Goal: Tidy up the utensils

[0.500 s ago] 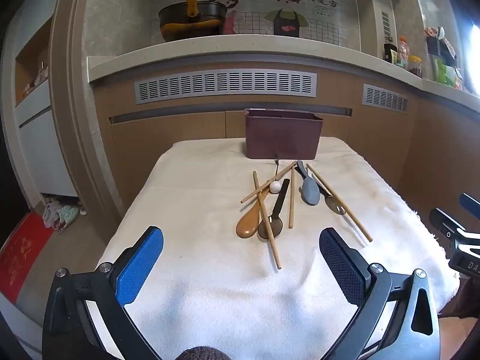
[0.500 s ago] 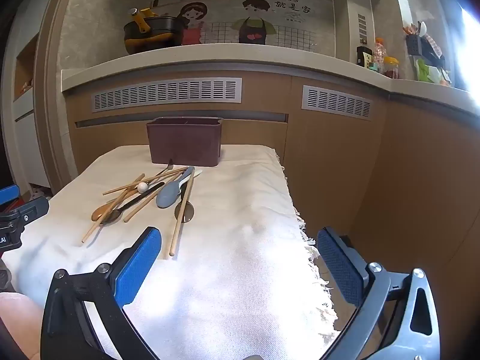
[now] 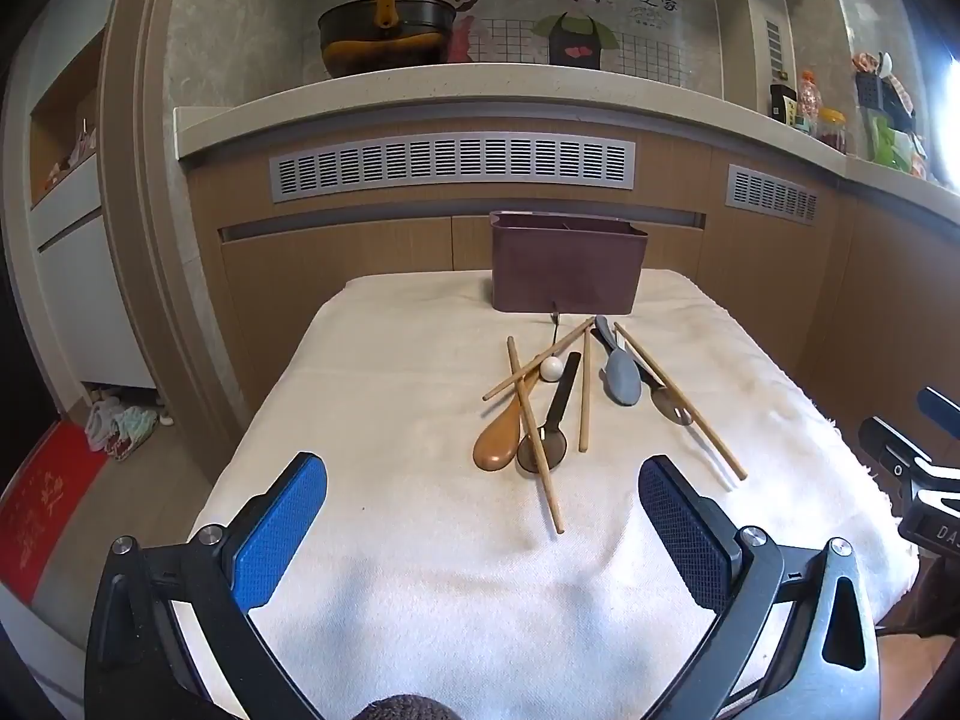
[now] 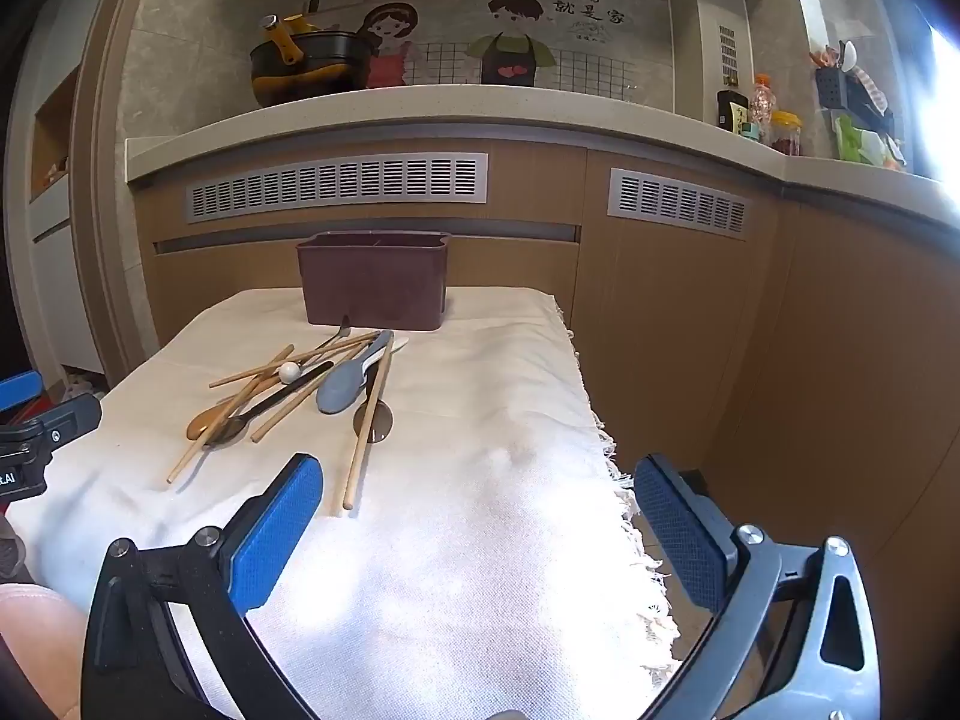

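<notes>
A pile of utensils lies on a white cloth-covered table (image 3: 420,540): a brown wooden spoon (image 3: 499,447), a dark spoon (image 3: 549,438), a grey spoon (image 3: 621,378), a metal spoon (image 3: 669,405), a small white ball (image 3: 551,367) and several wooden chopsticks (image 3: 534,432). A dark maroon holder bin (image 3: 567,261) stands behind them. My left gripper (image 3: 480,516) is open and empty, just short of the pile. My right gripper (image 4: 477,510) is open and empty over the table's right side, right of the pile (image 4: 300,387); the bin (image 4: 373,279) is beyond.
The table's fringed right edge (image 4: 618,480) drops off next to wooden cabinets (image 4: 720,330). A counter (image 3: 480,90) with a pot (image 3: 384,36) runs behind. The other gripper shows at each view's side edge (image 3: 912,468).
Both grippers have eased slightly forward toward the utensils. Nothing on the table has moved.
</notes>
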Action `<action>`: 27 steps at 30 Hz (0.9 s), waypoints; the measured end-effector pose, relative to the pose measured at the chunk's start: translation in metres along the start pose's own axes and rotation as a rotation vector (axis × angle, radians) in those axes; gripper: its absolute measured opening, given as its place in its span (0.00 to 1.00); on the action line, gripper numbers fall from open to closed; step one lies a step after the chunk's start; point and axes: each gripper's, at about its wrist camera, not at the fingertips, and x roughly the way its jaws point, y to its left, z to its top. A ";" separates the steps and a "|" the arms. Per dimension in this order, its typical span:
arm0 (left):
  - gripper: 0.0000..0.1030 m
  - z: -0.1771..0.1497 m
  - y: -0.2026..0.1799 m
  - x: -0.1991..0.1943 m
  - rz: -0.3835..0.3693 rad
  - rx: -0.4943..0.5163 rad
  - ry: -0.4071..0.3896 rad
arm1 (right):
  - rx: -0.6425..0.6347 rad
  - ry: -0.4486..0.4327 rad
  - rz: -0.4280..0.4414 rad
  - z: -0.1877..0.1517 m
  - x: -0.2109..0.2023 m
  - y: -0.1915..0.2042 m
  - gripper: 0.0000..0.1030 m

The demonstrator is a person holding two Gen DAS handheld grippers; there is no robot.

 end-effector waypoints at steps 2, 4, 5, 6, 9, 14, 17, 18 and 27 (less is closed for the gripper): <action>1.00 0.001 -0.002 0.001 0.001 0.001 0.002 | 0.000 0.001 0.001 0.001 0.002 0.004 1.00; 1.00 0.000 -0.002 0.001 0.001 0.000 0.003 | 0.000 0.002 0.001 0.001 0.002 0.004 1.00; 1.00 0.001 -0.002 0.000 0.001 0.000 0.005 | 0.000 0.002 0.001 0.001 0.003 0.005 1.00; 1.00 0.001 -0.001 0.000 0.001 -0.001 0.008 | 0.000 0.003 0.001 0.001 0.003 0.005 1.00; 1.00 0.001 -0.001 0.001 0.001 0.000 0.009 | 0.000 0.003 0.002 0.001 0.004 0.005 1.00; 1.00 0.001 -0.001 0.001 0.001 0.000 0.010 | 0.000 0.004 0.002 0.001 0.004 0.004 1.00; 1.00 0.000 -0.001 0.001 0.001 -0.001 0.011 | -0.001 0.004 0.003 0.001 0.004 0.004 1.00; 1.00 0.000 -0.001 0.001 0.001 -0.001 0.011 | -0.001 0.004 0.002 0.001 0.004 0.005 1.00; 1.00 0.000 -0.001 0.001 0.002 -0.001 0.014 | -0.001 0.006 0.003 0.001 0.004 0.005 1.00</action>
